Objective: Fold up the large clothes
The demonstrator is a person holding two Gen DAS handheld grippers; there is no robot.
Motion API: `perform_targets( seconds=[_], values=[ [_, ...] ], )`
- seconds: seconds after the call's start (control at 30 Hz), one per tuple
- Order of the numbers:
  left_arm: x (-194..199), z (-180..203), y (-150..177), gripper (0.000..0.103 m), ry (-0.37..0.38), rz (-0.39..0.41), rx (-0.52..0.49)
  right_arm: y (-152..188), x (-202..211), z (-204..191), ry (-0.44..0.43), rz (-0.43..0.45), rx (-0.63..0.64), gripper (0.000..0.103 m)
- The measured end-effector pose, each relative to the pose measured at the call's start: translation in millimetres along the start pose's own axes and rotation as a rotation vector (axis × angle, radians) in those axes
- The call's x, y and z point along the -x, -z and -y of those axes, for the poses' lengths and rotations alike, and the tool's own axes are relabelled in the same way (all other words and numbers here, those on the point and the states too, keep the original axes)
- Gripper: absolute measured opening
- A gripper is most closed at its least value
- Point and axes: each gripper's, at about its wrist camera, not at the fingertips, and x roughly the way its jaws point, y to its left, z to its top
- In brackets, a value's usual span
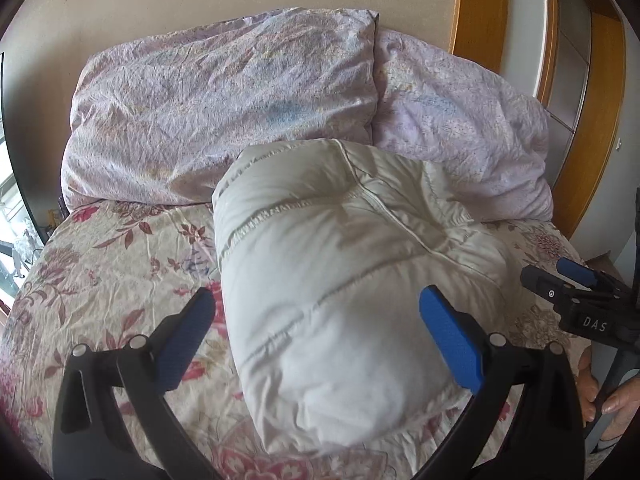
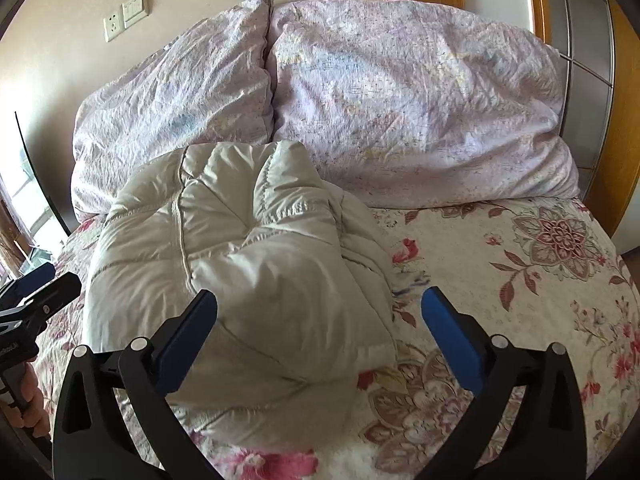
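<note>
Both claws spread wide, grasping nothing: left claw (image 1: 320, 334), right claw (image 2: 320, 336); folded jacket (image 1: 340, 280) near edge hidden.

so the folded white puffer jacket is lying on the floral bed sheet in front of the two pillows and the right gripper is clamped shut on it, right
Not quite. The right gripper is open, its blue fingers spread wide and not pressing the jacket, as the right wrist view shows. The rest holds: the folded white puffer jacket lies on the floral bed sheet in front of the two pillows.
</note>
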Motion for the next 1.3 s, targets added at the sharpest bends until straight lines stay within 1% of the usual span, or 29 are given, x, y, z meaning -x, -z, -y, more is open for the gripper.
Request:
perform_targets(
  seconds=[0.13, 0.2, 0.37, 0.53, 0.7, 0.83, 0.93, 1.1, 1.3],
  values=[
    [25.3, 3.9, 16.6, 0.101, -0.034, -0.014, -0.007, 13.3, 31.5, 3.4, 0.018, 0.019, -0.022, 0.102],
    [37.4, 5.1, 26.1, 0.101, -0.044, -0.029, -0.002, 20.7, 46.6, 6.2, 0.002, 0.026, -0.041, 0.102],
    [65.5, 4.6, 48.5, 0.101, -0.017, -0.05, 0.027, 39.2, 74.8, 4.2, -0.056, -0.003, -0.059, 0.102],
    [86.6, 6.0, 69.8, 0.101, 0.004, -0.086, 0.055, 54.4, 93.0, 0.0, -0.102, -0.047, -0.075, 0.102],
    [103.5, 14.8, 84.9, 0.101, 0.023, -0.096, 0.033, 72.7, 106.6, -8.5, -0.114, -0.087, -0.057, 0.102],
    [115.0, 19.4, 89.9, 0.101, 0.045, -0.096, 0.029, 83.6, 116.0, -12.7, -0.123, -0.105, -0.049, 0.102],
    [121.1, 21.3, 89.6, 0.101, 0.04, -0.091, 0.017, 87.9, 123.9, -14.9, -0.134, -0.109, -0.046, 0.102],
    [125.7, 22.5, 86.0, 0.101, 0.039, -0.08, 0.008, 87.0, 134.5, -18.1, -0.141, -0.093, -0.036, 0.102],
    [122.6, 24.4, 85.0, 0.101, 0.049, -0.104, 0.007, 85.2, 134.9, -18.5, -0.154, -0.109, -0.048, 0.102]
  ],
)
